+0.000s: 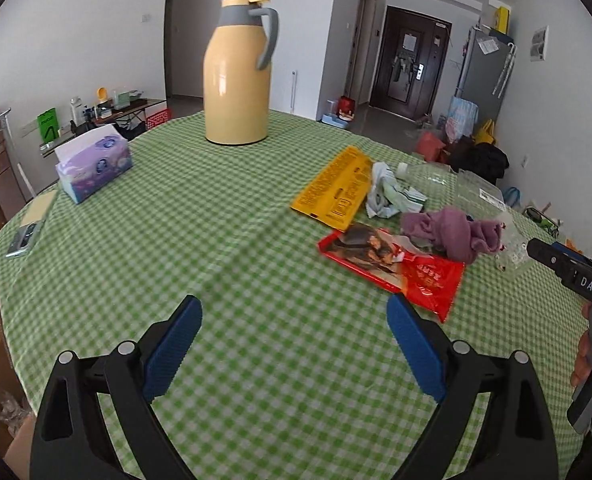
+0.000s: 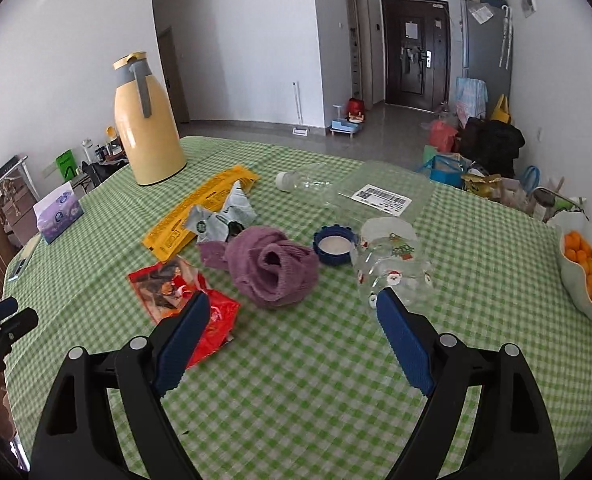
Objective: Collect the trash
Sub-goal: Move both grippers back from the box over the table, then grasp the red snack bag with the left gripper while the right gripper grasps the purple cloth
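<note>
Trash heaped on the green-checked surface (image 2: 296, 380), both grippers spread wide and empty.

Red snack wrapper (image 2: 199, 304) lies nearest the near edge, partly behind the right gripper (image 2: 293, 308)'s left finger; yellow wrapper (image 2: 199, 210), crumpled white packet (image 2: 223, 220), blue cap (image 2: 334, 246) and clear bottle (image 2: 308, 180) lie beyond; purple cloth (image 2: 273, 270) sits among them; yellow thermos jug (image 1: 237, 76) toward the far edge; left gripper (image 1: 293, 312) touches nothing.

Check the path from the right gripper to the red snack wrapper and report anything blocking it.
Nothing visible blocks it. The right gripper is open above bare tablecloth, and the red snack wrapper lies flat by its left finger, beside the purple cloth.
</note>
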`<action>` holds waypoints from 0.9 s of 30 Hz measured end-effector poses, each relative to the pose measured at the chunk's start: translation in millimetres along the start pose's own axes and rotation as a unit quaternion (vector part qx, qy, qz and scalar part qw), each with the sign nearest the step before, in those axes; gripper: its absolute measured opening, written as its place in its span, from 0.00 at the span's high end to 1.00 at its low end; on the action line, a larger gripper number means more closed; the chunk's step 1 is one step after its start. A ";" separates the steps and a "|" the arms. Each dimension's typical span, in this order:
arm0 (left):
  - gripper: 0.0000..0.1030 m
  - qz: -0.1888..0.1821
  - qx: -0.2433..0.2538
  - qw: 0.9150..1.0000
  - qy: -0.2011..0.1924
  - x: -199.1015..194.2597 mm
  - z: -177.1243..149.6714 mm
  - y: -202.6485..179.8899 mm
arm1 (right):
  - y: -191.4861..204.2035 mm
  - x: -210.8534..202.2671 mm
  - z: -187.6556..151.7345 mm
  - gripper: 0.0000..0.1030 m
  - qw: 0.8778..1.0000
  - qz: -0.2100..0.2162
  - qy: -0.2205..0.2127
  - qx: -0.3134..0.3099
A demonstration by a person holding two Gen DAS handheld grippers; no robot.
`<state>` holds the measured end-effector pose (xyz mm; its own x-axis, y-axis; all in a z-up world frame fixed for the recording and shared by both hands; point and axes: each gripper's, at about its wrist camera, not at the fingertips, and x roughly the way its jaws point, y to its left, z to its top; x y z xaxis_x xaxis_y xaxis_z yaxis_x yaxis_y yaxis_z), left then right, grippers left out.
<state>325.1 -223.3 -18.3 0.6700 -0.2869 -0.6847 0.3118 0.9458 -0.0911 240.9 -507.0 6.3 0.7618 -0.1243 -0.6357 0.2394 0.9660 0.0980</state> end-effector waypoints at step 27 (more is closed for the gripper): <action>0.68 -0.044 0.027 0.995 0.085 127.1 -7.3 -119.8 | -37.0 65.9 13.9 0.90 0.993 0.098 0.056 0.039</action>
<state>367.9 -371.9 -99.7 0.5160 -0.3330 -0.7892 0.4021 0.9077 -0.1202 290.7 -554.2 -28.5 0.7273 0.0946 -0.6798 0.1424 0.9481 0.2843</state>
